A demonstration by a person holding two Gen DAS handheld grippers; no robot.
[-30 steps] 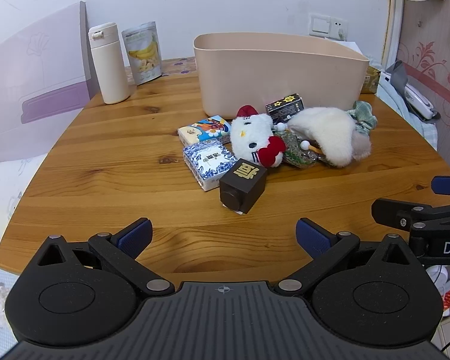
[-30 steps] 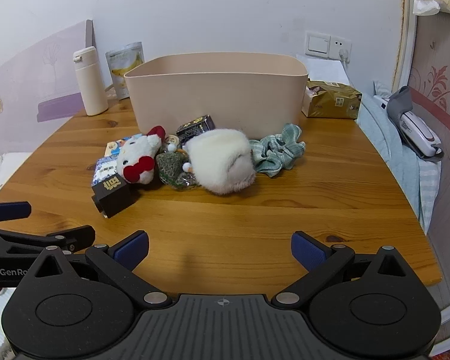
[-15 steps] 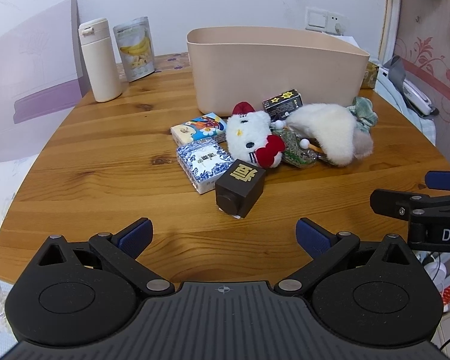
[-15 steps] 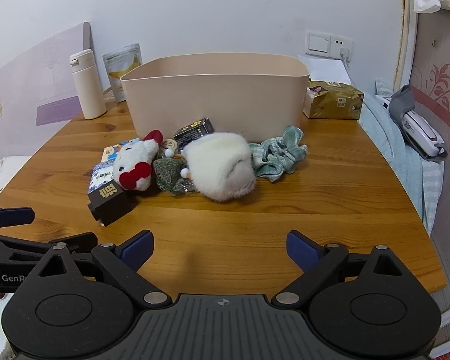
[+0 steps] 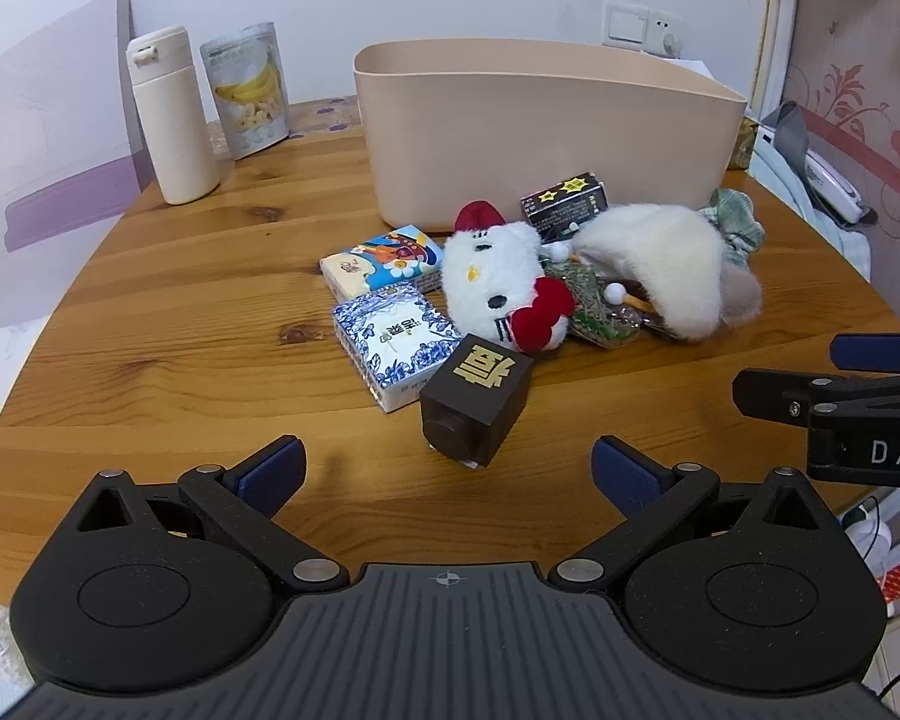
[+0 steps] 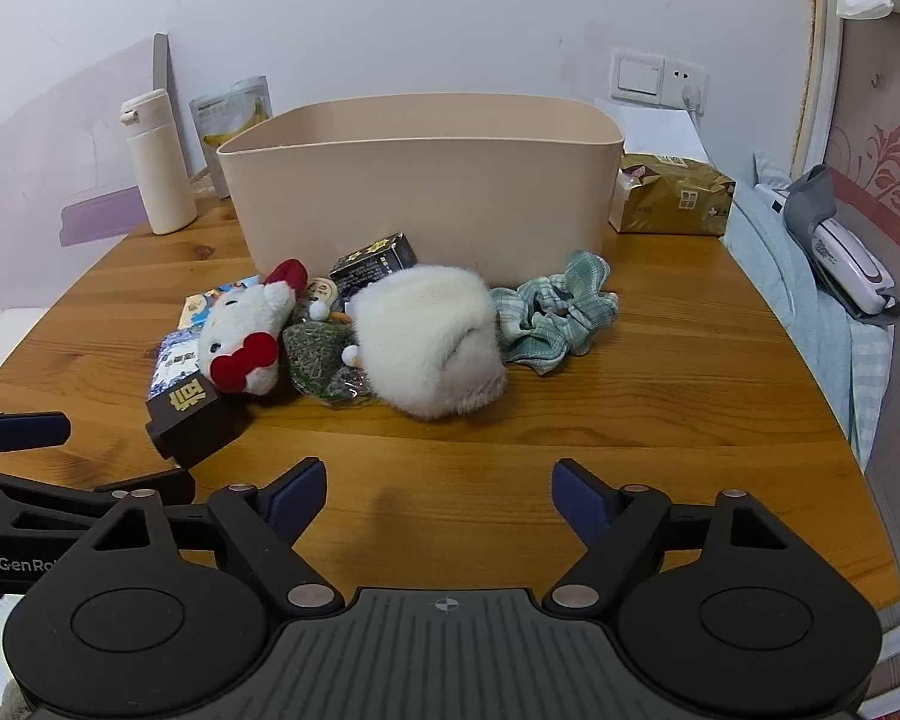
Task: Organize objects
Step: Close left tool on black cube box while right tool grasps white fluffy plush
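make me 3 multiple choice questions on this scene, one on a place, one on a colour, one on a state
1. Where does the dark cube lie?
A. inside the bin
B. on the table, nearest the left gripper
C. on the bottle

2. What colour is the plush's bow?
A. red
B. green
C. yellow

3. How is the left gripper?
A. shut on the cube
B. shut on nothing
C. open, holding nothing

Answers:
1 B, it sits on bare wood in front of the pile.
2 A, the bow is plainly red.
3 C, its fingers stand wide apart with only table between.
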